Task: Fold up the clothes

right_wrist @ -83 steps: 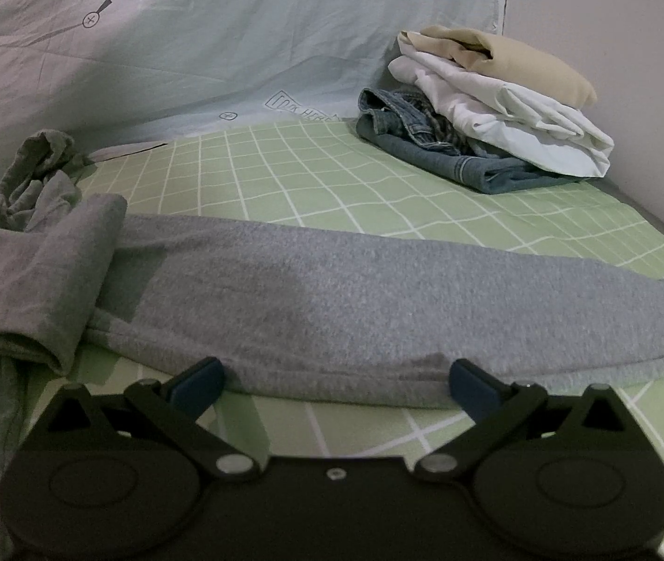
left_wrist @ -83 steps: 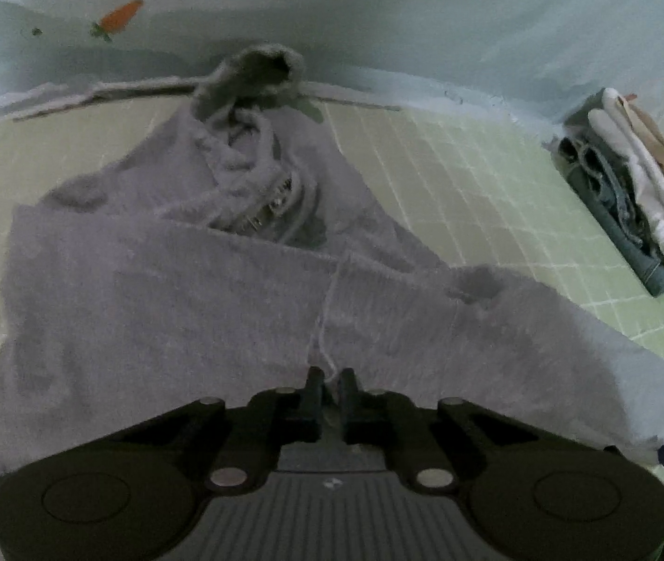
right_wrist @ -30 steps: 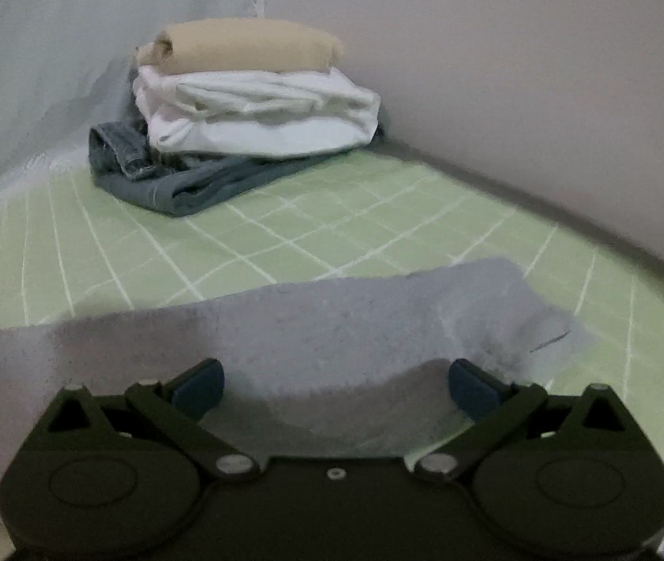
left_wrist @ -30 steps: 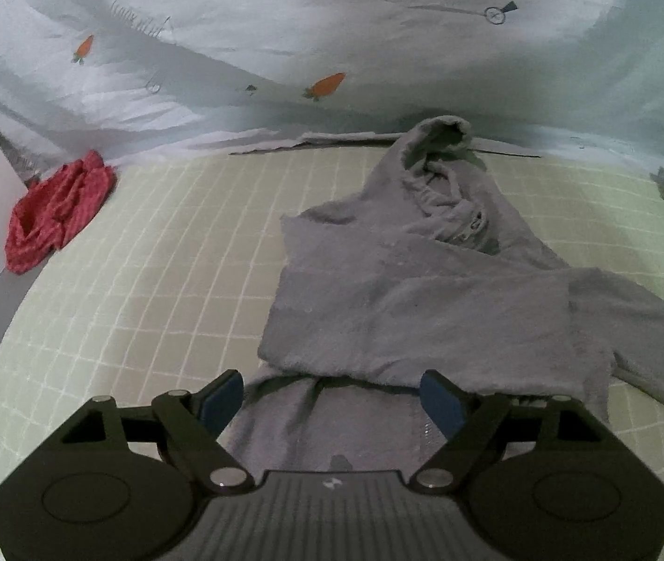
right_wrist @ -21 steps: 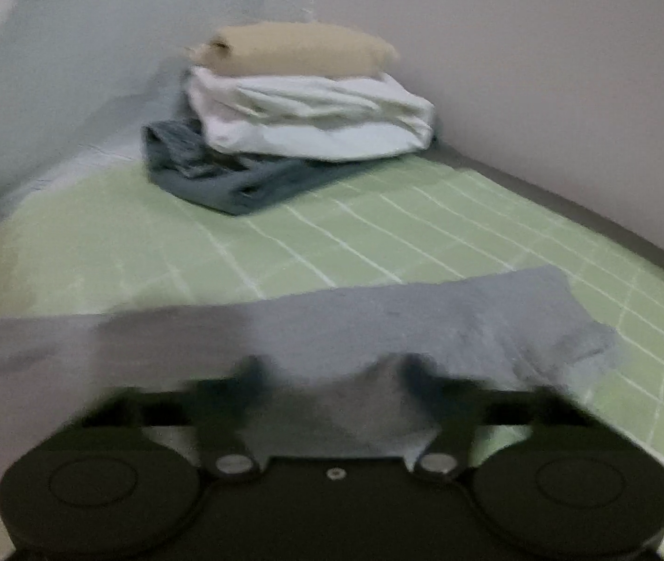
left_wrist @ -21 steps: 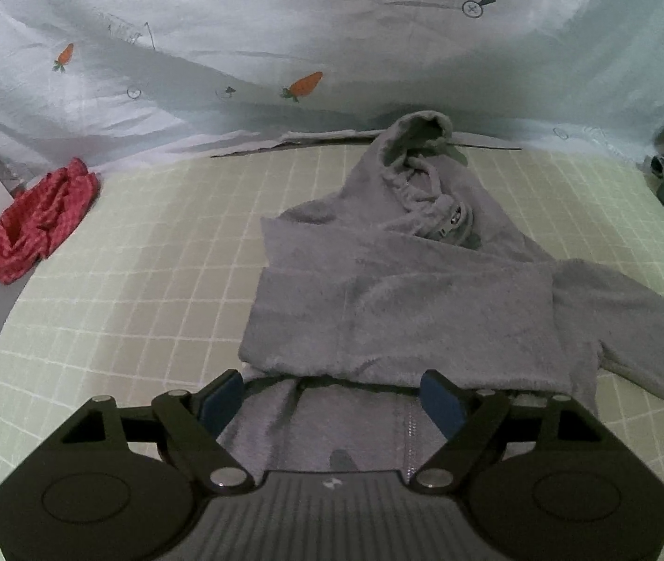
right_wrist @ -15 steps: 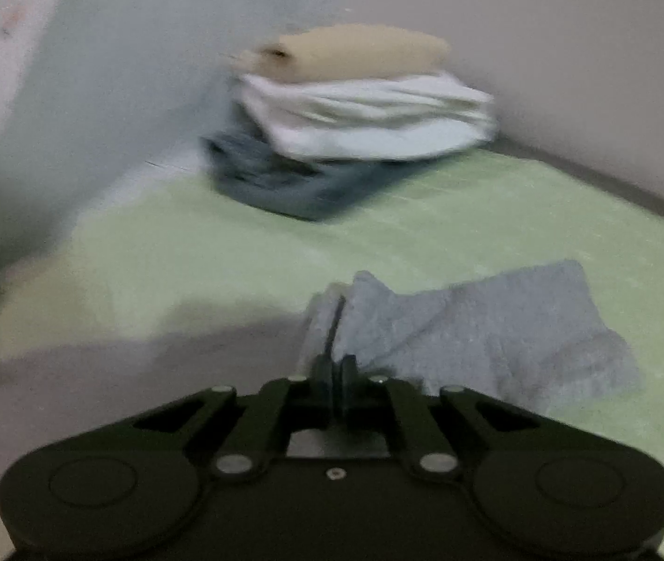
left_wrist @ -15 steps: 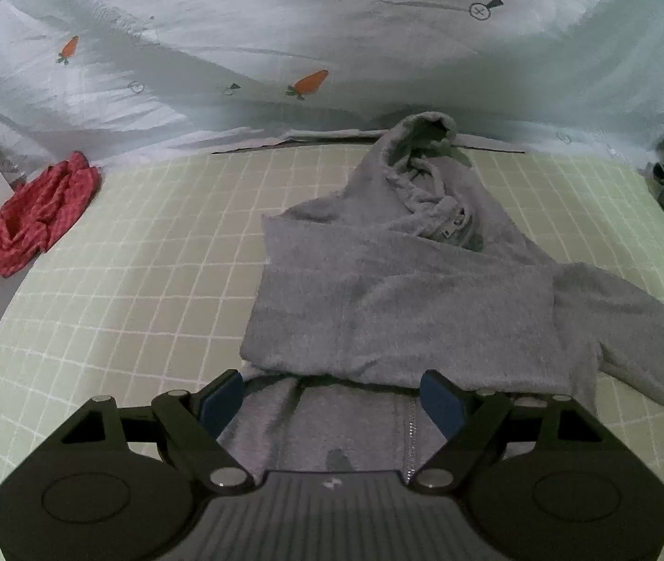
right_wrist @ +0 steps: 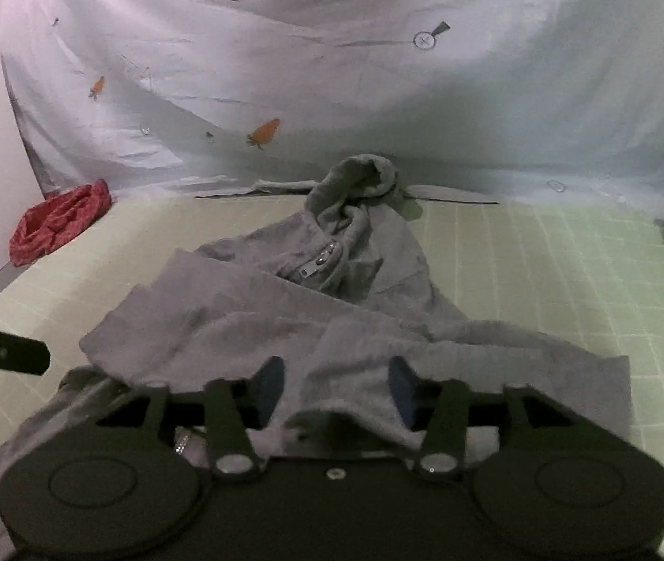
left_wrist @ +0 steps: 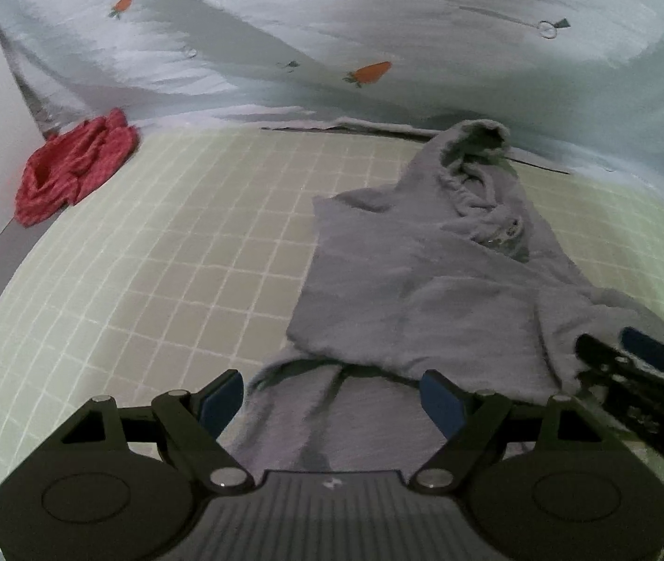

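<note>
A fleecy grey hoodie (left_wrist: 425,290) lies rumpled on the green checked sheet (left_wrist: 168,252), directly ahead of both tools. Left gripper (left_wrist: 332,397) gapes wide, empty; right gripper (right_wrist: 334,385) parted over a folded sleeve, gripping nothing.

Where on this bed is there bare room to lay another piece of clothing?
The green checked sheet lies bare between the red cloth and the grey hoodie. A smaller strip is free right of the hoodie. The hoodie's near part is crowded by both grippers.
</note>
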`<state>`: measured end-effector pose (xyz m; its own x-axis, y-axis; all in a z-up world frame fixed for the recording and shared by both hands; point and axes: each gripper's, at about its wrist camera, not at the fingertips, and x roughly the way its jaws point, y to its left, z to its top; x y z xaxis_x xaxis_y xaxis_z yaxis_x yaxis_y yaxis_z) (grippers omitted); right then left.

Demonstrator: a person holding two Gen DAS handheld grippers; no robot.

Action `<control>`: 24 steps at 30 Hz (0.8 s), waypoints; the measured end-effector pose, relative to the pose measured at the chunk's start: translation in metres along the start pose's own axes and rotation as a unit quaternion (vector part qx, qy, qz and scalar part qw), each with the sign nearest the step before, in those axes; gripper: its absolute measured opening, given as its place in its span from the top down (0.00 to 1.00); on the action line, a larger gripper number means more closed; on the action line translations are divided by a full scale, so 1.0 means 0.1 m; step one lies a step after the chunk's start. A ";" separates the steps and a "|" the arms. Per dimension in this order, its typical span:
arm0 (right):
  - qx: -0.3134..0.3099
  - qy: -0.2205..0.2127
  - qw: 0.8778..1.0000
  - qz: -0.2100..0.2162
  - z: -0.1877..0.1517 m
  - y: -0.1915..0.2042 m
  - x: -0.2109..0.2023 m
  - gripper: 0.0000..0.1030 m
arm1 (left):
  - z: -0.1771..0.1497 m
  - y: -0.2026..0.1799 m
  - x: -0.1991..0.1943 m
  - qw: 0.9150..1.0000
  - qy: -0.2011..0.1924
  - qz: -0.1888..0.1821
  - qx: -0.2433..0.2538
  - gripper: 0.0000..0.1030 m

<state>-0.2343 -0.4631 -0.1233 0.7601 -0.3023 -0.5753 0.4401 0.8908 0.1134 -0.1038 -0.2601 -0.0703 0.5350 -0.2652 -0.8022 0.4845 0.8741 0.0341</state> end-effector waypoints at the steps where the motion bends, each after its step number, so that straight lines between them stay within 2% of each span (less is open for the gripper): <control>1: 0.005 -0.003 1.000 -0.013 -0.02 -0.05 -0.03 0.37 | -0.01 0.01 0.02 1.000 0.004 0.000 -0.003 0.19; 2: 0.009 -0.006 1.000 -0.025 -0.03 -0.09 -0.06 0.22 | -0.01 0.03 0.04 1.000 0.008 0.001 -0.007 0.19; 4: 0.019 -0.011 0.999 -0.050 -0.07 -0.19 -0.12 0.08 | -0.02 0.01 0.07 1.000 0.014 -0.004 -0.007 0.19; 5: 0.023 -0.014 0.998 -0.063 -0.09 -0.24 -0.15 0.05 | -0.02 0.00 0.08 1.000 0.017 -0.006 -0.006 0.19; 7: 0.032 -0.019 0.995 -0.087 -0.12 -0.33 -0.21 0.02 | -0.02 -0.08 0.10 1.000 0.017 -0.016 0.009 0.19; 8: 0.039 -0.014 0.993 -0.111 -0.18 -0.42 -0.24 0.01 | -0.02 -0.13 0.11 0.999 0.017 -0.021 0.018 0.19; 11: 0.075 0.001 0.986 -0.146 -0.38 -0.65 -0.33 0.00 | 0.00 -0.28 0.14 0.998 0.018 -0.038 0.044 0.19; 16: 0.135 0.025 0.970 -0.202 -0.72 -1.05 -0.48 0.00 | 0.07 -0.60 0.25 0.994 0.020 -0.074 0.080 0.19; 22: 0.168 0.046 0.960 -0.218 -0.99 -1.21 -0.60 0.00 | 0.19 -1.00 0.48 0.983 0.032 -0.141 0.112 0.19; 24: 0.161 0.033 0.960 -0.227 -1.04 -1.18 -0.61 0.00 | 0.23 -1.13 0.57 0.981 0.038 -0.154 0.114 0.19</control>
<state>-0.3828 -0.5145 -0.1860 0.4283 -0.6033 -0.6728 0.8515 0.5187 0.0770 -0.1124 -0.3828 -0.1059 0.2901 -0.4642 -0.8369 0.7624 0.6407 -0.0911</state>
